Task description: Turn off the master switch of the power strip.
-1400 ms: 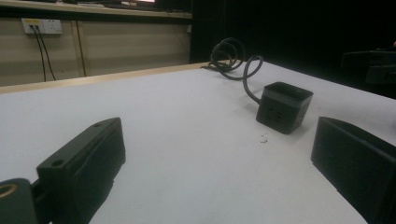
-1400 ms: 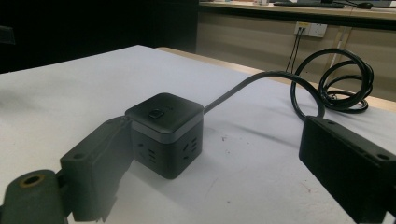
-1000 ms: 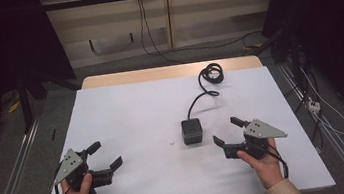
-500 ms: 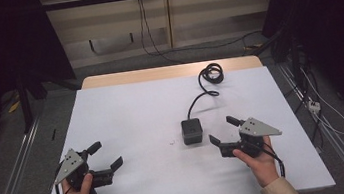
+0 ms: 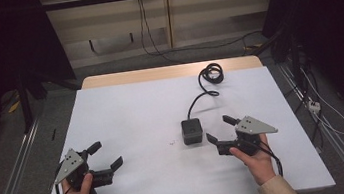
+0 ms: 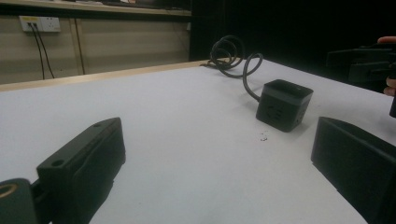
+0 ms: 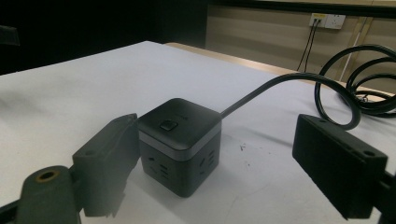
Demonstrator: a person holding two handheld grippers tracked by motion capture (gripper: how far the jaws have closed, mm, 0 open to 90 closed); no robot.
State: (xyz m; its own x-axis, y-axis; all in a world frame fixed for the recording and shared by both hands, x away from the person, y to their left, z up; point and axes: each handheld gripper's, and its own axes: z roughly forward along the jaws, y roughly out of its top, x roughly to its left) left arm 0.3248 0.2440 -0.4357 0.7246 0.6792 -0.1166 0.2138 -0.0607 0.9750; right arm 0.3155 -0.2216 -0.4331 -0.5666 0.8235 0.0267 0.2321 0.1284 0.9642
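1. Black socket cube (image 5: 191, 131) is seen on the white table (image 5: 127, 118), right of the middle.
2. Its black cord (image 5: 206, 84) is looped near the far edge.
3. The right claw (image 5: 219, 132) is held wide apart just beside the cube, not touching it.
4. The left claw (image 5: 105, 155) is held apart too, well away, near the table's front left.
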